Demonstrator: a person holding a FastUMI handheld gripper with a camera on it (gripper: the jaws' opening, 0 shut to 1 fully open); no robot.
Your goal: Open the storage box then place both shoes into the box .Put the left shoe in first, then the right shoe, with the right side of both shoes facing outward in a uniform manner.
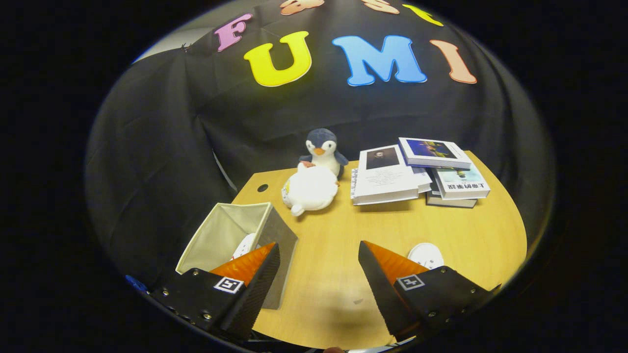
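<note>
The gripper (319, 274) is held above the near part of a wooden table (338, 230), its two fingers spread wide with nothing but bare tabletop seen between them. The storage box (230, 235), a beige fabric bin with grey outer sides, is set at the near left of the table with its top open; its near corner is covered by the left finger (255, 279). Inside the box, a white object with red marks (245, 245) is partly seen just beyond that finger, and whether it is a shoe cannot be made out. Just beyond the right finger (387, 274), a white rounded object (426, 255) lies on the table; its near part is hidden by the finger, so it cannot be identified either. Farther back, near the middle, a white plush toy (310, 189) is laid against a penguin plush (322, 147), whose lower body is concealed behind it. At the far right, several books (417, 171) are stacked loosely, the lower ones largely covered.
</note>
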